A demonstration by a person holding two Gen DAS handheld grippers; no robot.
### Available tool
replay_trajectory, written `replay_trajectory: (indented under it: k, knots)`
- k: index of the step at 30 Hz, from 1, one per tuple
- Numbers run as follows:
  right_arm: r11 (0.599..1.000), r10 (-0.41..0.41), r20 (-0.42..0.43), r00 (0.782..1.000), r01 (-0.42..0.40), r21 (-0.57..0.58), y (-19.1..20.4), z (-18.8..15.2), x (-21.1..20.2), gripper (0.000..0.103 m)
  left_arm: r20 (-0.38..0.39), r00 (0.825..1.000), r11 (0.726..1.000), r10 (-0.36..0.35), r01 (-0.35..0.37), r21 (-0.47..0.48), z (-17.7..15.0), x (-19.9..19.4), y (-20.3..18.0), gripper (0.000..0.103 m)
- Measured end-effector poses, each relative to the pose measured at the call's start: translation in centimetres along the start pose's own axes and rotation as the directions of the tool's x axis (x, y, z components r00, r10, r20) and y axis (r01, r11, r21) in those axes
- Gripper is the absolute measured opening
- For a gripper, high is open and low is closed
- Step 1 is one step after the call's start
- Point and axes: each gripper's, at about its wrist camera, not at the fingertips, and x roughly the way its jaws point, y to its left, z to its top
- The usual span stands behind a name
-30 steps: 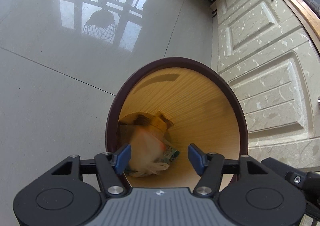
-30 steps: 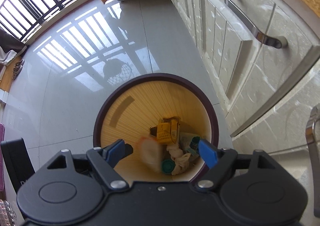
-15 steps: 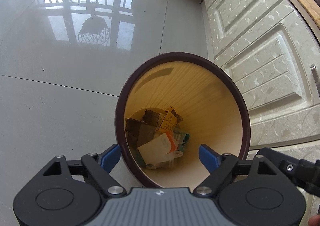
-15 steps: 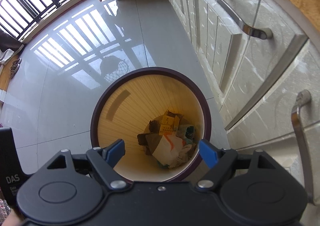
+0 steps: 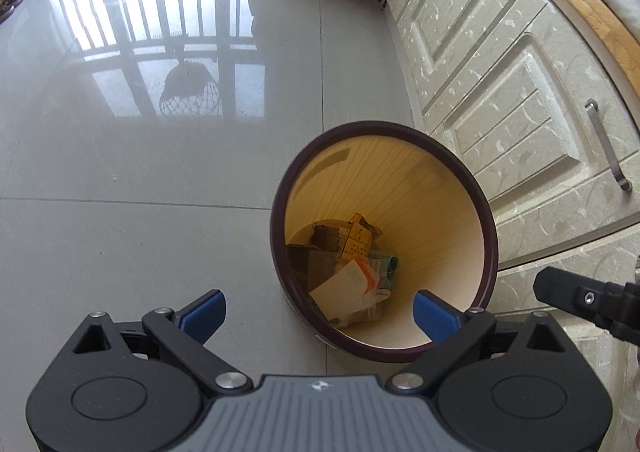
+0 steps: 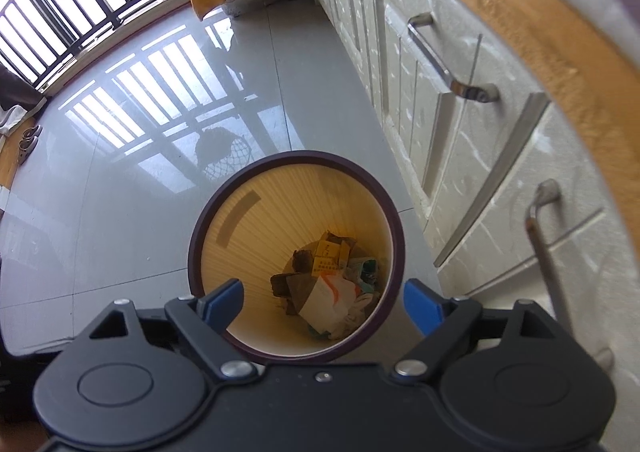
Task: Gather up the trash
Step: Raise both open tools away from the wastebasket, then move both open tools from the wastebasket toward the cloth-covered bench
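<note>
Both grippers released, empty: left gripper point(image 5: 318, 314), right gripper point(image 6: 320, 302). Round ribbed bin point(image 6: 240, 272), dark rim, holds crumpled paper trash point(image 6: 326, 292) on glossy tiled floor point(image 5: 140, 232).

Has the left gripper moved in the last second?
Yes. The left gripper has pulled up and leftward from the trash bin: the bin looks smaller and sits right of centre, more floor showing.
</note>
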Motion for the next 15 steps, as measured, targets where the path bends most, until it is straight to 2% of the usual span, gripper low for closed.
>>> replay_trajectory:
  k: [5,15]
  knots:
    - [1.000,-0.017,0.016,1.000,0.017,-0.015,0.0,-0.7,-1.5,0.091,0.040,0.999,0.999,0.023,-0.025,0.037,-0.2,-2.4,0.3,0.103]
    - [0.998,-0.048,0.032,0.998,0.049,-0.047,0.4,-2.6,-3.6,0.096,0.073,0.997,0.999,0.013,-0.015,0.034,-1.4,-5.8,1.7,0.103]
